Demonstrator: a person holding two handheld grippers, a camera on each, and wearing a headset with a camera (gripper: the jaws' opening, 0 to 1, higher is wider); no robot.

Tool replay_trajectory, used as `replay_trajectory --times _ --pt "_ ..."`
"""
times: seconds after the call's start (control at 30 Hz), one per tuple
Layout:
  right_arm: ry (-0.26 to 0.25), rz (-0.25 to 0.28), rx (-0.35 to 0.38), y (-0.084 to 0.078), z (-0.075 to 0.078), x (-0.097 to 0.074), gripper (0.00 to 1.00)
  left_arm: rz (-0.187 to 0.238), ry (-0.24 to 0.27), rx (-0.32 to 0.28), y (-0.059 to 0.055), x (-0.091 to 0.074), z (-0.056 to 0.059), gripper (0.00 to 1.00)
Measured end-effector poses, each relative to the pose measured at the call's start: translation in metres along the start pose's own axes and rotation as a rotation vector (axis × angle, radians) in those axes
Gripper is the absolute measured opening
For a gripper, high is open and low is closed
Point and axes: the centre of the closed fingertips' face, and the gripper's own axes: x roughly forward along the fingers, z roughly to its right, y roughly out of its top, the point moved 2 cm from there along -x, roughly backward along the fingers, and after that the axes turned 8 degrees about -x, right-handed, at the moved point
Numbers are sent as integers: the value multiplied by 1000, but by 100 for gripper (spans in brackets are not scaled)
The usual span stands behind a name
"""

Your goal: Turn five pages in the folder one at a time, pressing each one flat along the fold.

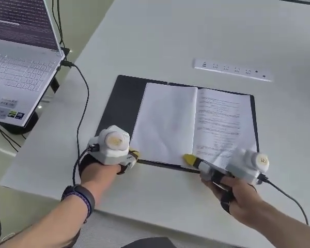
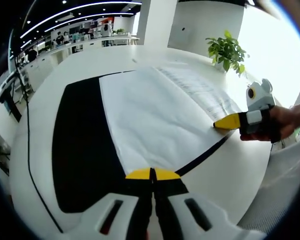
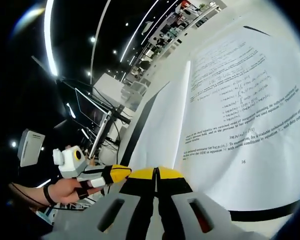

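The folder (image 1: 121, 103) lies open near the bench's (image 1: 160, 36) front edge, blank page (image 1: 165, 121) on the left, printed page (image 1: 225, 124) on the right. My left tool (image 1: 133, 155), jaws pressed together, sits at the blank page's near left corner. My right tool (image 1: 190, 160), likewise pressed together, points at the printed page's near edge beside the fold.

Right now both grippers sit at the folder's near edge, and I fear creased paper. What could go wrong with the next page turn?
The right gripper is shut, tips by the printed page's bottom edge close to the fold; lifting from there may buckle the sheet. The left gripper, also shut, sits at the blank page's corner, so the folder could slide toward the table edge if tugged.
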Motion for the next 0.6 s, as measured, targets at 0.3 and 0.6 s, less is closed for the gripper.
replay_trajectory --times 0.3,0.6 --pt "-8 -5 13 -5 0 -5 0 -15 -5 2 0 0 0 0" --pt "-7 16 -10 6 -4 -17 0 14 -57 -137 -2 -6 4 1"
